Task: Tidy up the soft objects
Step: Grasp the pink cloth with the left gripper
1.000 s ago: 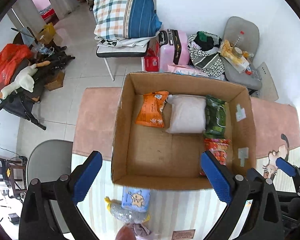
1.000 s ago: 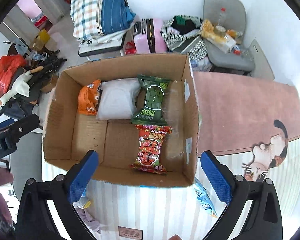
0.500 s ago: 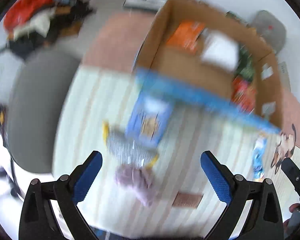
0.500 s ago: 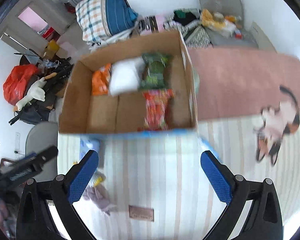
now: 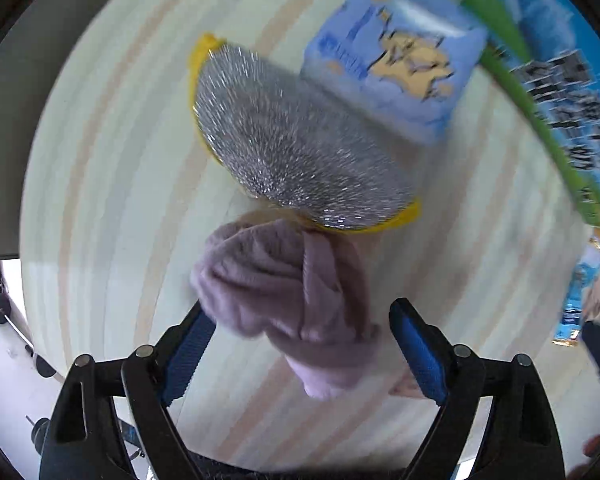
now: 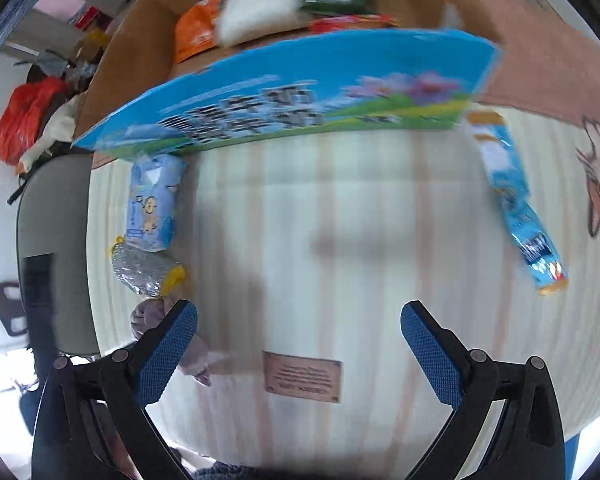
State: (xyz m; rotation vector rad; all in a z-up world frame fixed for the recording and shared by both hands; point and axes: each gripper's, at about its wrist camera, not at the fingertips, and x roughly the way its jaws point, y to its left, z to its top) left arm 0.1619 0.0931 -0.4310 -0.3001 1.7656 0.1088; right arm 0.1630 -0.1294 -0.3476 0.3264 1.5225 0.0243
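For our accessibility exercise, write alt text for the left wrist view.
The open left gripper straddles a crumpled mauve fleece cloth on a pale striped tabletop. Just beyond lie a silver mesh scrubber with yellow ends, a pale blue tissue pack and the printed blue side of a cardboard box.

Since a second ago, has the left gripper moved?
Yes. The left gripper has dropped from above the cardboard box down to the table, its open fingers now straddling the purple cloth.
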